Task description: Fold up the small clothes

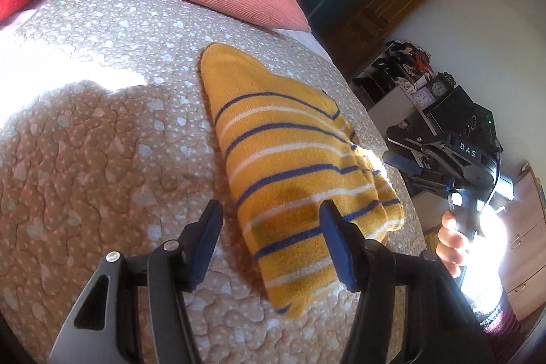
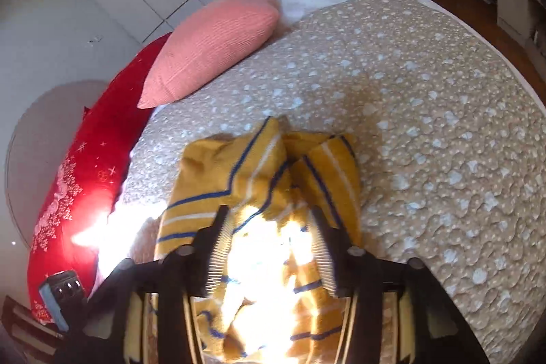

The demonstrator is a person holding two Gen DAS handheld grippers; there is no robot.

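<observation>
Left wrist view shows the yellow striped garment (image 1: pixel 290 166) lying folded on the quilted bedspread (image 1: pixel 102 142), the left gripper (image 1: pixel 269 214) hovering above it with jaws spread, while the right gripper (image 2: pixel 269 220) likewise stands spread, pinching nothing, over the sunlit cloth.

- Left gripper (image 1: pixel 269 210): jaws apart, pads clear of anything, pointing downward.
- Right gripper (image 2: pixel 269 220): jaws apart, nothing pinched between the pads, angled down.
- Right hand (image 1: pixel 452 236): fingers wrapped round its gripper's handle, seen at the right of the left wrist view.
</observation>
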